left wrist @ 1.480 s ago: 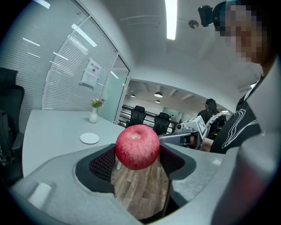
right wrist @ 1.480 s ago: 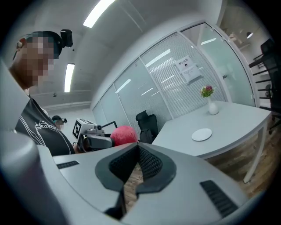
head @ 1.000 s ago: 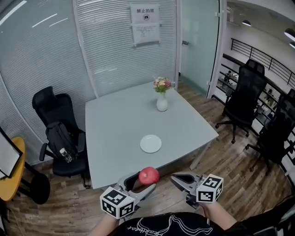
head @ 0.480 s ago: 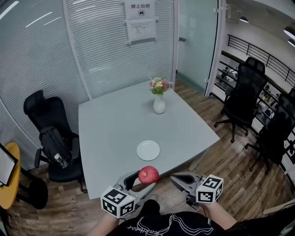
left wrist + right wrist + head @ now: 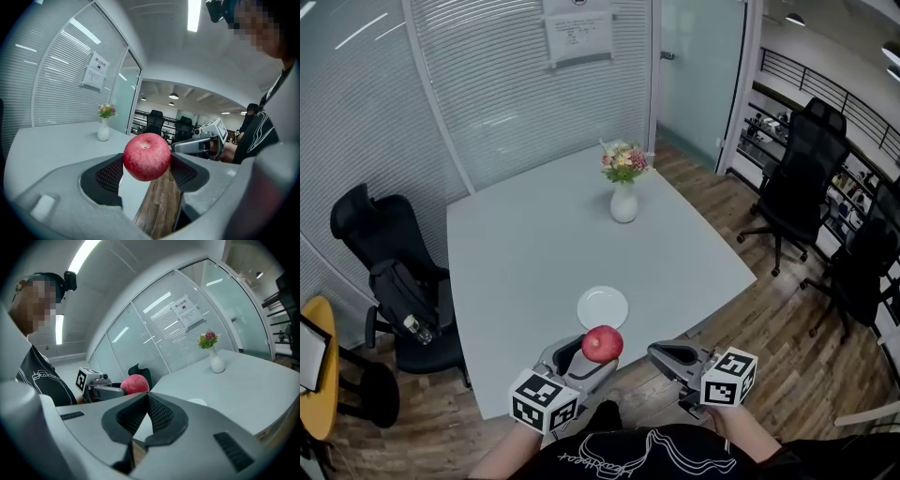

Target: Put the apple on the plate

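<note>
**Glass-walled office, grey desk [image 5: 516, 262]**

Apple [image 5: 602, 344]: clamped between the jaws of the left gripper [image 5: 592, 354], above the desk's near edge.
Plate [image 5: 603, 307]: white, just inside that edge.
Vase [image 5: 623, 202]: towards the far edge.
Right gripper [image 5: 661, 354]: jaws together, empty.

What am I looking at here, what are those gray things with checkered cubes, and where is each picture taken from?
No robot: a person holds a two-jaw gripper in each hand; the cubes are part of them. One picture comes from a head camera looking down; the other two from cameras riding on the grippers, looking along their jaws. The left gripper has its jaws shut on a red apple. The right gripper is shut and empty. On the gray table stand a bare white plate and a vase of flowers.
</note>
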Demonstrator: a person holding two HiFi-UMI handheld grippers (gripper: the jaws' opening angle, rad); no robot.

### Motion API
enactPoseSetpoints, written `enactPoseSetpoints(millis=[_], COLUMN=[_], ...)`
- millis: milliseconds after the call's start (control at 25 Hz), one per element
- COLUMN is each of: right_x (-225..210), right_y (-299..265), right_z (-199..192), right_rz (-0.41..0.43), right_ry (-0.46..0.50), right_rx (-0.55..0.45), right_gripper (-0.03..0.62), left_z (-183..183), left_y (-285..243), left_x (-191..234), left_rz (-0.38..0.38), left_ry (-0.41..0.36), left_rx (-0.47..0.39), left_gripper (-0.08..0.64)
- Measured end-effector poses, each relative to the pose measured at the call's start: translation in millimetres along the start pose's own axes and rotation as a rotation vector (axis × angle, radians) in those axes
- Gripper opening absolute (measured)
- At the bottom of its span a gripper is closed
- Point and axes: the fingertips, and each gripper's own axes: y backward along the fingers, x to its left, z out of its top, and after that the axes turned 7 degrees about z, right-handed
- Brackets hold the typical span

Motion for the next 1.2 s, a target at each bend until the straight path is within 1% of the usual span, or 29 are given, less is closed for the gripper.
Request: enactPoseSetpoints(millis=[160,440,520,680,760,960,1200], right_x=[-20,-52,-58,-71,-76,-89,-106], right_y=[-12,-27,-31,-35,-38,-43,-42], right_z=[-1,-8,-10,-21,-25,-36,-44], right_rz=[-0.006,-0.032,-0.026,-0.039,-0.033,-0.041,-0.063], right_ry=[-0.030,-0.076,-0.091,-0.120,-0.136,-0.170,-0.203], right_rx=[0.000,0.002,-0.002,0.011,0.008,0.024,0.029], right_gripper=[0.009,0.009,0.009,0.009,0.009,0.009,0.009], left_z=[-6,-15,-19,-29,-34,-49,-65], left_y=[-19,-47,-56,-70,-78,-98,-118], left_x=[19,54,61,72,79,95,112], left_rz=[-0.003,0.018,0.017,0.023,0.036,0.078,0.096], left_ry=[0.022,0.013,0.030,0.056,0.049,-0.011,-0.026], left_rx=[0.031,0.063,0.074,0.085,0.092,0.118,0.138], left_gripper=[0.316,0.316,0.316,0.316,0.316,0.316,0.316])
